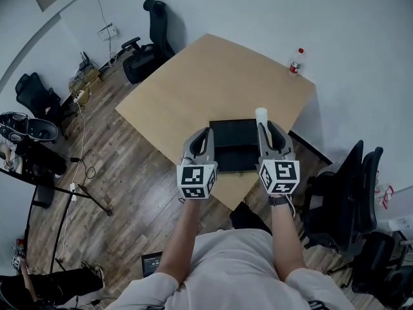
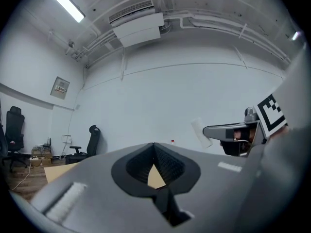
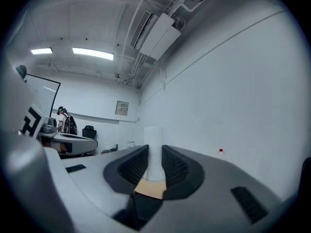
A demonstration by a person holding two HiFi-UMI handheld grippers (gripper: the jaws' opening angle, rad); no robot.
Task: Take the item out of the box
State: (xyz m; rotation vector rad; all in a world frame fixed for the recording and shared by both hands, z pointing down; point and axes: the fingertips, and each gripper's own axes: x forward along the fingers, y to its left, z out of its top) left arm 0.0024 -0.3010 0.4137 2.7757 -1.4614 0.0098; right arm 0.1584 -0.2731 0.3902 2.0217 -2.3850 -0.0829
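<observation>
A black open box (image 1: 233,124) lies on the wooden table (image 1: 213,76) near its front edge. My right gripper (image 1: 263,128) is shut on a white cylindrical item (image 1: 261,114), held upright above the box's right side. In the right gripper view the white item (image 3: 154,139) stands between the ribbed pads (image 3: 134,165) of that gripper (image 3: 155,153). My left gripper (image 1: 206,134) hovers over the box's left side; in its own view the left gripper (image 2: 154,146) has its tips touching and nothing between them. That view also shows the right gripper (image 2: 228,130) with the item (image 2: 200,131).
A small water bottle (image 1: 296,61) stands at the table's far right corner. Black office chairs are at the back left (image 1: 151,41) and close on the right (image 1: 348,199). Equipment and cables lie on the wooden floor at the left (image 1: 39,147).
</observation>
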